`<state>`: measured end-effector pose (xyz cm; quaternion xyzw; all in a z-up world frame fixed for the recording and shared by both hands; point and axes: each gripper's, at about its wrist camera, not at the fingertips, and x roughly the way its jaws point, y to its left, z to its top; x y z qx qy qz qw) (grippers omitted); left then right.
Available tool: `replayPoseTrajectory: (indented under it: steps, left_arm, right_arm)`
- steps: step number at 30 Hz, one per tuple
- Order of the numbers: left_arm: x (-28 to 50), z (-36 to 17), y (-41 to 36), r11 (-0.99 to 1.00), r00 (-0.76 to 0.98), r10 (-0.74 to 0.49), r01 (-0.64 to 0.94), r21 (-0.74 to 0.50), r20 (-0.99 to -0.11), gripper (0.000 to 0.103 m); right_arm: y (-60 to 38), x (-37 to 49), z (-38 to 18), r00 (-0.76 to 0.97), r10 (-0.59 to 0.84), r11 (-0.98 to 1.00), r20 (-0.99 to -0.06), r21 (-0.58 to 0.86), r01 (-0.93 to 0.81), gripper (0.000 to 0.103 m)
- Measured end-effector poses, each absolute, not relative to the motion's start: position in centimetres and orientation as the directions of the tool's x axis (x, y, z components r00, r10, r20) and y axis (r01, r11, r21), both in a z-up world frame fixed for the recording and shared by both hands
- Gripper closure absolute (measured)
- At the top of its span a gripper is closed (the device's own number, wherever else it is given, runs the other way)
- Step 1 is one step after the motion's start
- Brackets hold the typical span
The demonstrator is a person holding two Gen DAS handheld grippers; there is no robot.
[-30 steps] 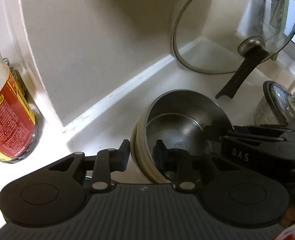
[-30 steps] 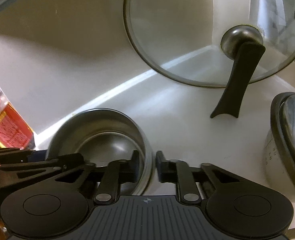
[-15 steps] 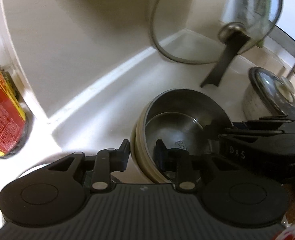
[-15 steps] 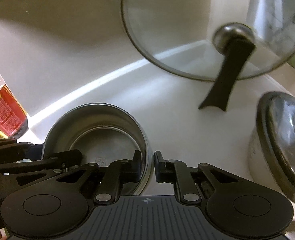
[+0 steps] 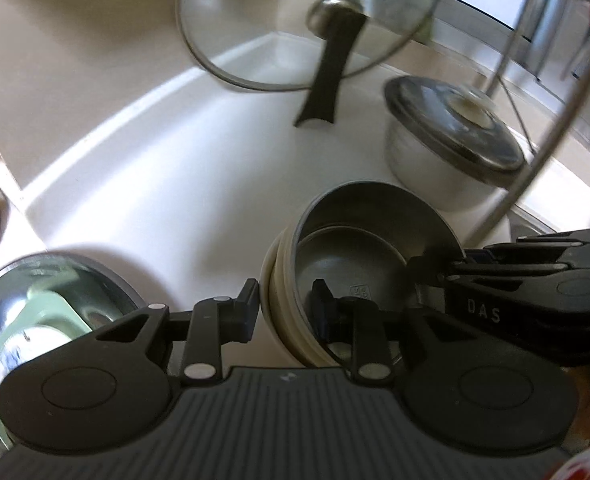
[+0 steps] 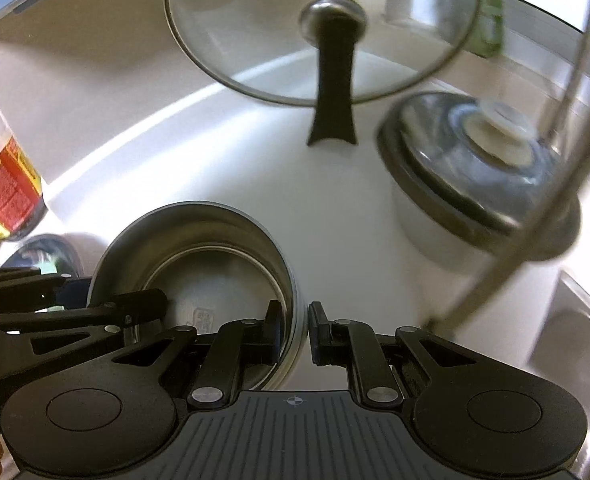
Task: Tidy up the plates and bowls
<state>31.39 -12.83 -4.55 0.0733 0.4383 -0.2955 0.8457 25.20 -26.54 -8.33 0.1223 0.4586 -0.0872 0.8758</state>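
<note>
The stack of bowls [image 5: 359, 256] sits over the desk [image 5: 167, 184], one bowl nested in the others. The left claw [image 5: 283, 306] straddles its left rim, the right claw [image 6: 295, 330] its right rim (one finger inside, one outside, each). Behind it a glass lid [image 5: 295, 28] leans on the wall, its handle down. To the right stands a lidded pot [image 5: 447, 136], just beside a rack leg [image 5: 535, 160]. At far left are a bottle [image 6: 7, 188] and, nearer, a steel bowl [image 5: 51, 300].

A white bench [image 6: 223, 152] is seen; a lidded pot [image 6: 467, 184], a propped glass lid [image 6: 323, 28] and a bottle [image 6: 7, 184] are carried.
</note>
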Motion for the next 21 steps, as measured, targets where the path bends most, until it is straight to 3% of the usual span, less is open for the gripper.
replayPoseTrajectory:
  steps: [7,10,13,15,17,21]
  left_arm:
    - [28.6,-4.5,-13.1,0.818,0.440,-0.436,0.558,-0.140,-0.785,0.077]
    - [28.0,-4.1,-12.7,0.845,0.483,-0.408,0.521,-0.121,-0.775,0.067]
    - [26.8,-3.1,-11.8,0.872,0.539,-0.384,0.479,-0.102,-0.750,0.060]
    - [25.9,-2.1,-10.9,0.885,0.568,-0.377,0.454,-0.103,-0.731,0.055]
    - [24.4,-1.1,-9.9,0.900,0.609,-0.360,0.427,-0.091,-0.707,0.043]
    - [21.0,0.1,-7.8,0.929,0.663,-0.301,0.365,-0.055,-0.685,0.038]
  right_arm:
    - [-26.8,21.5,-8.1,0.576,-0.035,0.946,-0.817,0.158,0.282,0.089]
    - [-26.6,20.5,-7.5,0.609,-0.029,0.947,-0.792,0.173,0.271,0.086]
    - [-26.7,19.0,-6.4,0.676,-0.015,0.950,-0.737,0.201,0.240,0.065]
    - [-26.6,18.0,-5.5,0.720,-0.009,0.948,-0.694,0.224,0.228,0.044]
    - [-26.7,16.5,-4.5,0.754,0.009,0.943,-0.656,0.256,0.212,0.040]
    - [-26.2,13.8,-3.6,0.777,0.075,0.934,-0.625,0.317,0.165,0.037]
